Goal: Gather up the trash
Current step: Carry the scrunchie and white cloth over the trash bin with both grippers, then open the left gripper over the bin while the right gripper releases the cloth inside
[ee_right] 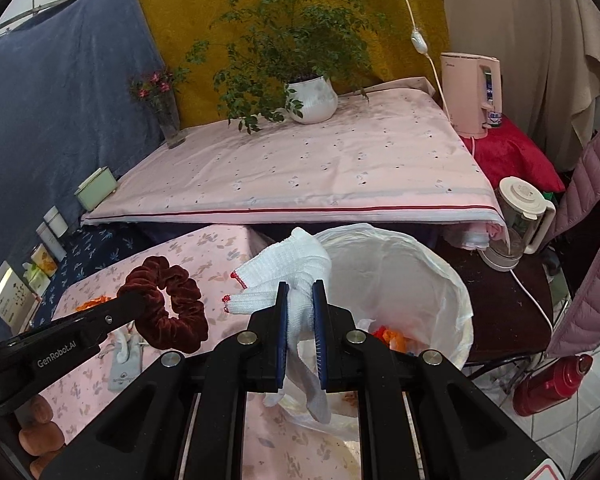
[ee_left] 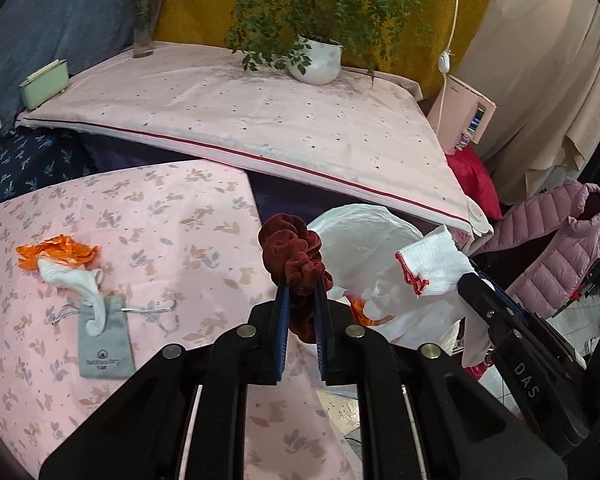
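My left gripper [ee_left: 302,286] is shut on a dark red velvet scrunchie [ee_left: 294,252], held above the near table's right edge beside the bin; it also shows in the right wrist view [ee_right: 168,304]. My right gripper [ee_right: 300,292] is shut on a white knit glove with red trim [ee_right: 288,276], held over the near rim of the white-bagged trash bin [ee_right: 456,280]. The glove also shows in the left wrist view [ee_left: 432,264]. Orange wrapper scraps [ee_right: 392,338] lie inside the bin.
On the pink floral table [ee_left: 148,216] lie an orange wrapper [ee_left: 58,254], a white sock-like cloth [ee_left: 88,292] and a grey drawstring pouch [ee_left: 104,344]. Behind is a higher pink-covered table [ee_left: 260,116] with a potted plant [ee_left: 318,60], vase and green box. A pink jacket [ee_left: 556,248] hangs right.
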Action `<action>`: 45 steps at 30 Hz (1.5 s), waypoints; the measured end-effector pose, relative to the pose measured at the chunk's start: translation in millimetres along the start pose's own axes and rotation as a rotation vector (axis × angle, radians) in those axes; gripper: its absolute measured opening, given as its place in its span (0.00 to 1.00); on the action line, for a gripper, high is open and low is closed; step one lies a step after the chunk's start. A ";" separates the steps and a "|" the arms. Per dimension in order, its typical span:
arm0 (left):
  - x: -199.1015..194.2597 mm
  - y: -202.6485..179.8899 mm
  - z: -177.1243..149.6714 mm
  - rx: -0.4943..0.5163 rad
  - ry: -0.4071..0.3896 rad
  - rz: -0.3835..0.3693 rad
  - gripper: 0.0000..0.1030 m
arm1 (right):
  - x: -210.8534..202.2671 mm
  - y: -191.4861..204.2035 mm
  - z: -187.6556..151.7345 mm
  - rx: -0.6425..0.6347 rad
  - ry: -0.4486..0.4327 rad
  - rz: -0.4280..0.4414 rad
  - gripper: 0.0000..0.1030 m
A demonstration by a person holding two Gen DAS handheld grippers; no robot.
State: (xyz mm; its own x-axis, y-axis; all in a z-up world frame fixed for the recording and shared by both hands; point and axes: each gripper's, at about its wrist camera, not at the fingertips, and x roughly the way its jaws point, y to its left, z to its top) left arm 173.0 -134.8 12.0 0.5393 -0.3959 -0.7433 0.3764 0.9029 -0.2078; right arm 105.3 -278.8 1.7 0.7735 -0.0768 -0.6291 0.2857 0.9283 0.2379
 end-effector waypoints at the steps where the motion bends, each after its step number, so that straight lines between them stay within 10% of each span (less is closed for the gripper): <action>1: 3.7 -6.4 0.2 0.009 0.005 -0.008 0.11 | -0.1 -4.7 0.2 0.005 0.000 -0.005 0.11; 10: 33.7 -52.3 2.2 0.073 0.044 -0.076 0.15 | 4.0 -46.5 -0.4 0.059 0.013 -0.048 0.11; 15: 38.1 -57.9 3.0 0.071 0.025 -0.049 0.39 | 8.5 -56.8 0.1 0.073 0.019 -0.059 0.11; 45: 37.5 -6.4 -12.4 0.018 0.021 0.087 0.49 | 24.8 -24.8 0.9 0.031 0.040 -0.042 0.29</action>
State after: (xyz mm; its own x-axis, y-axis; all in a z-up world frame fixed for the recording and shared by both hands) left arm 181.4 -153.4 -22.5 0.5546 -0.3124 -0.7713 0.3423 0.9305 -0.1308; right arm 117.9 -304.0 -19.1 0.7372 -0.0999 -0.6682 0.3355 0.9126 0.2336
